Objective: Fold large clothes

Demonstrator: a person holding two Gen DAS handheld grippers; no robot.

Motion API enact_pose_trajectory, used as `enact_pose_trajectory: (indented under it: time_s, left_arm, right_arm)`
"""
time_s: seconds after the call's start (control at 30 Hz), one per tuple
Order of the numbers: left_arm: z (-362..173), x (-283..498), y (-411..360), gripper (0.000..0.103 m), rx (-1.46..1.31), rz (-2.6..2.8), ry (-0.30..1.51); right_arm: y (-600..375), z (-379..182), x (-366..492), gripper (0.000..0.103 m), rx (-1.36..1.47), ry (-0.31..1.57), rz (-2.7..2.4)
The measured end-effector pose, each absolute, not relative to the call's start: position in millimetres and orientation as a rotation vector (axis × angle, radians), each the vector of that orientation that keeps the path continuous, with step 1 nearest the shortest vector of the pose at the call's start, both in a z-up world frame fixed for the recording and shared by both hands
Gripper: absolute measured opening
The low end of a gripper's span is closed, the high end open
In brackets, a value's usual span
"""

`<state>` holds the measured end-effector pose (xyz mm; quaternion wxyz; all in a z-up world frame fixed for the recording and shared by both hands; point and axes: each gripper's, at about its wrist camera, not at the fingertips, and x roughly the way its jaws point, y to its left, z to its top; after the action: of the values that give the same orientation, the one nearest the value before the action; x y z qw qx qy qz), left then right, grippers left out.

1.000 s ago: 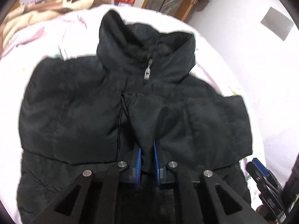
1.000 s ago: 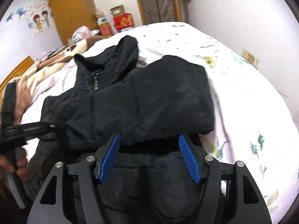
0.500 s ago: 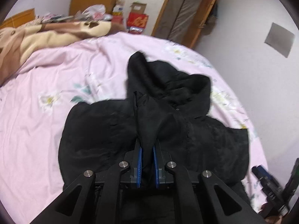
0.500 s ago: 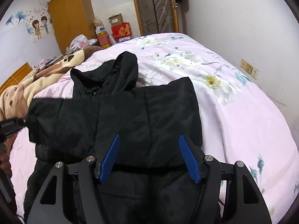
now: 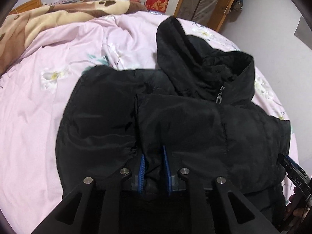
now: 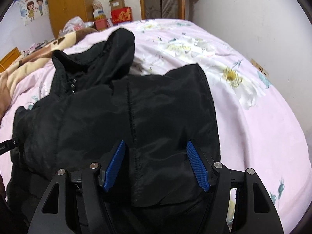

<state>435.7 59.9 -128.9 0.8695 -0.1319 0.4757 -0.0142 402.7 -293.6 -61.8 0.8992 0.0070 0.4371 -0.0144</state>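
A black hooded puffer jacket (image 5: 195, 120) lies on the pink floral bed sheet (image 5: 39, 117), hood toward the far end, with both sleeves folded across its front. My left gripper (image 5: 154, 167) is shut on a fold of the jacket's fabric near its middle. The jacket also fills the right wrist view (image 6: 126, 117). My right gripper (image 6: 158, 163) is open, its blue pads (image 6: 197, 165) spread over the jacket's folded right side, holding nothing. The right gripper's tip shows at the left wrist view's right edge (image 5: 294, 175).
A brown and cream blanket (image 5: 48, 15) lies bunched at the bed's far left. Boxes and bags (image 6: 117, 13) stand by an orange wardrobe (image 6: 66, 5) beyond the bed. A wall (image 6: 253, 19) runs along the bed's right side.
My left gripper has carried the pinched sleeve fabric across and lowered it onto the jacket's front. My right gripper has stayed open over the jacket's right side.
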Motion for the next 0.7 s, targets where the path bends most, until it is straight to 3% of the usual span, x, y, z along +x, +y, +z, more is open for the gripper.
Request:
enact_pose_trajectory:
  time_s: [0.13, 0.37, 0.43, 0.6, 0.7]
  left_arm:
    - [-140.9, 438.4, 59.7, 0.021, -0.276, -0.029, 1.004]
    - [-148.9, 442.2, 58.0, 0.023, -0.247, -0.032, 1.016]
    - [-144.9, 442.0, 61.6, 0.029, -0.257, -0.031, 1.02]
    - [-126.6, 443.4, 81.2, 0.064, -0.304, -0.05, 1.013]
    - [-108.0, 447.0, 88.4, 0.068, -0.291, -0.062, 0.977]
  right_arm:
    - [-293.6, -77.2, 409.1, 0.075, -0.014, 0.936, -0.056]
    - [-297.5, -86.6, 413.2, 0.078, -0.027, 0.974, -0.047]
    - [-299.9, -83.0, 415.8, 0.078, -0.014, 0.998, -0.042]
    - [-310.1, -53.3, 410.9, 0.078, 0.067, 0.957, 0.002]
    - [-317.7, -30.8, 410.3, 0.078, 0.142, 0.899, 0.029]
